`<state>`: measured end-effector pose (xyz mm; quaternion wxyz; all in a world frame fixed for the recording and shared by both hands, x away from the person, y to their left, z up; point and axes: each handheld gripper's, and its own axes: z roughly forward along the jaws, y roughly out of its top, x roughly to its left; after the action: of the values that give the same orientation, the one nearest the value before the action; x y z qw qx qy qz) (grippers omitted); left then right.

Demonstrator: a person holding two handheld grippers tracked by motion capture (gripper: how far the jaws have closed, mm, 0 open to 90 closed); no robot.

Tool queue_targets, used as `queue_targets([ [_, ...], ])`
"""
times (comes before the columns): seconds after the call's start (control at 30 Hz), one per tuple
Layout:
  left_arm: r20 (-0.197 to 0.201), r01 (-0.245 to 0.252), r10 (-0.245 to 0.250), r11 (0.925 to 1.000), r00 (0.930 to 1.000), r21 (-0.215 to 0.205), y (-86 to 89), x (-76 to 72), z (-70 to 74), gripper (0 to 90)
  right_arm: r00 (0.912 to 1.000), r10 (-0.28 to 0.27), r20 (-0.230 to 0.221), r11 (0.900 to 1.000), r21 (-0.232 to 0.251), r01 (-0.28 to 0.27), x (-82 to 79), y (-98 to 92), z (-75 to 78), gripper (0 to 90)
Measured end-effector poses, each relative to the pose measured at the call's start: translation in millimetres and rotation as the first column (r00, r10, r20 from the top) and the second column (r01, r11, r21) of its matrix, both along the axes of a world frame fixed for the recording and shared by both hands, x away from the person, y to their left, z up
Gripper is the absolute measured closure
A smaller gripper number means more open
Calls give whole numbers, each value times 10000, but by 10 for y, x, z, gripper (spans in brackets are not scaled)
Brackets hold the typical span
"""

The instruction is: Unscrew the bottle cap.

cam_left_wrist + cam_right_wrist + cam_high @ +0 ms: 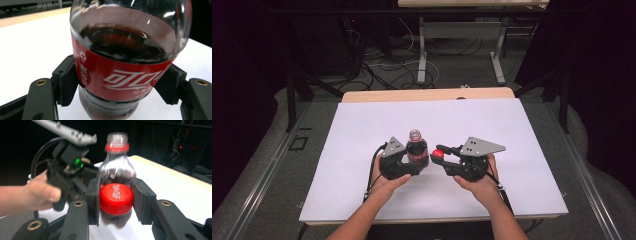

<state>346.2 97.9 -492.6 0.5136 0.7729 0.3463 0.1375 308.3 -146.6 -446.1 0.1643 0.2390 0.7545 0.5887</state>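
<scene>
A small cola bottle (416,150) with dark drink and a red label stands upright, its neck uncapped. My left gripper (414,162) is shut on the bottle's body; in the left gripper view both pads press the red label of the bottle (120,75), my left gripper (121,83) around it. A little right of the bottle, my right gripper (438,156) is shut on the red cap (438,153). In the right gripper view the cap (116,198) sits clamped between the pads of my right gripper (117,200), with the open-necked bottle (116,162) and the left gripper (66,165) just behind.
The white table top (362,130) has bare room on all sides of the grippers. Its wooden far edge (427,94) lies beyond; table legs and cables stand on the dark floor behind.
</scene>
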Motion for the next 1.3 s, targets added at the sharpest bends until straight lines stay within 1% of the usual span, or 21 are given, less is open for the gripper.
queue_targets([
  [0.03,69,3,-3,10000,10000,24,1,32,14,295,10000,57,20,10000,-46,-57,5,-5,-19,612],
  [0.1,-46,-28,28,10000,10000,-49,-13,82,37,294,9999,-15,-99,10000,-32,15,1,-4,-56,612],
  [0.17,63,-101,102,9999,9999,-19,-28,141,56,294,9999,-31,-146,10000,-35,31,-1,-2,-83,611],
  [0.27,122,-343,344,9994,9993,-57,-62,238,79,294,9998,-131,-127,9999,-2,131,-5,0,-119,612],
  [0.3,70,-443,444,9990,9990,-96,-76,273,89,294,9998,-144,-130,9999,-87,143,-6,-6,-127,611],
  [0.53,294,-827,825,9965,9962,79,-151,529,192,294,9984,-491,-287,9988,-39,490,18,-57,-225,611],
  [0.6,322,-848,850,9964,9959,-64,-182,601,207,294,9982,-499,-320,9987,-133,495,30,-77,-249,611],
  [0.63,308,-873,876,9961,9957,-135,-199,638,211,294,9975,-633,-323,9980,9,634,30,-80,-267,611],
  [0.67,392,-913,916,9958,9950,-84,-215,678,213,294,9969,-668,-425,9978,-16,668,31,-93,-277,611],
  [0.7,345,-950,955,9953,9948,-168,-236,718,209,294,9968,-687,-402,9976,17,688,37,-100,-295,611],
  [0.73,369,-900,909,9956,9952,-242,-253,760,195,294,9962,-745,-456,9972,60,748,37,-100,-313,611],
  [0.77,460,-841,854,9960,9953,-300,-271,800,176,294,9963,-771,-376,9970,-42,770,43,-103,-328,611],
  [0.8,460,-772,785,9966,9959,-300,-290,836,155,294,9956,-790,-502,9968,-118,785,39,-104,-341,612],
  [0.87,280,-844,855,9956,9959,-397,-344,900,99,294,9948,-853,-562,9963,-105,849,36,-112,-368,612],
  [0.9,312,-874,883,9957,9956,-304,-369,932,67,294,9943,-848,-642,9962,-267,832,36,-121,-371,611],
  [0.97,256,-974,979,9950,9949,-196,-418,981,-1,294,9947,-879,-531,9960,-189,870,50,-123,-390,611],
  [1.0,274,-1023,1027,9946,9943,-171,-438,1006,-38,294,9945,-888,-564,9960,-136,881,49,-123,-393,611],
  [1.1,96,-1137,1138,9934,9935,-142,-480,1067,-144,294,9945,-891,-546,9960,-161,884,50,-125,-394,611],
  [1.13,108,-1123,1124,9936,9936,-74,-488,1090,-175,294,9945,-890,-547,9960,-162,883,51,-125,-393,611],
  [1.2,-48,-1123,1122,9935,9937,-168,-508,1123,-234,294,9944,-875,-594,9961,-136,868,55,-117,-387,611],
  [1.3,-53,-980,979,9952,9952,-53,-536,1164,-302,293,9950,-814,-572,9964,-271,799,60,-99,-378,612],
])
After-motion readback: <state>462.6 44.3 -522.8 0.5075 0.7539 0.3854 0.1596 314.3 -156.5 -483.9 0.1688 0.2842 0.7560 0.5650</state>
